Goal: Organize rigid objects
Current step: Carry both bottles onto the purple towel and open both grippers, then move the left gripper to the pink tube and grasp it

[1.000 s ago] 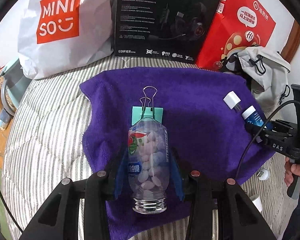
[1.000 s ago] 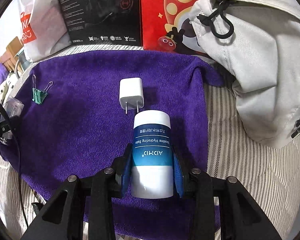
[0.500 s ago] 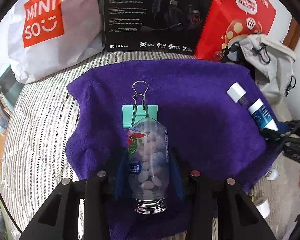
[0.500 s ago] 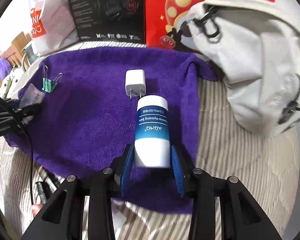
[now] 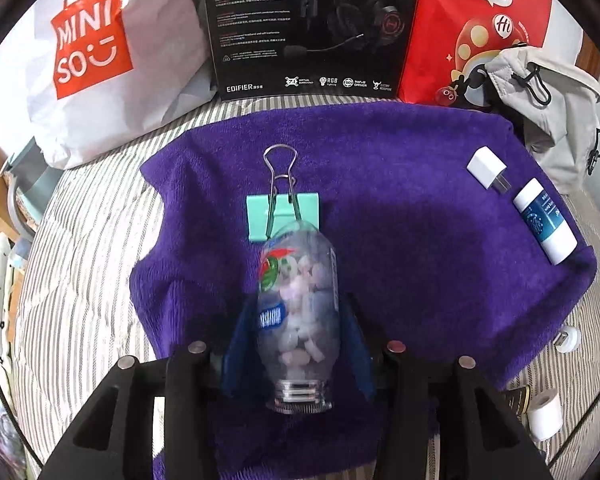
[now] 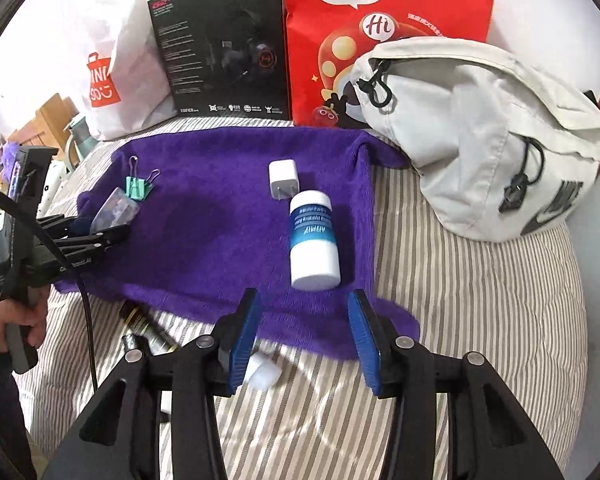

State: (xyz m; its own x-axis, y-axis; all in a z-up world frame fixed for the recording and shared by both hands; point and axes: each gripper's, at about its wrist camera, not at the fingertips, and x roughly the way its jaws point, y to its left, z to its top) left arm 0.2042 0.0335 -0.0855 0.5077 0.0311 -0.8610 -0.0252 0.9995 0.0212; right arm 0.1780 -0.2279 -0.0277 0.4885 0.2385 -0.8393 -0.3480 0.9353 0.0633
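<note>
Light: bright, even daylight, soft shadows | Glare: white bag (image 5: 112, 60) washed out far ahead-left of the tongs | Blur: clear bottle (image 5: 298, 320) between left tongs slightly smeared | Distortion: strong fisheye bending, dark round corners

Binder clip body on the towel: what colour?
Mint green, with bare metal wire handles. The binder clip shows best in the left wrist view.
</note>
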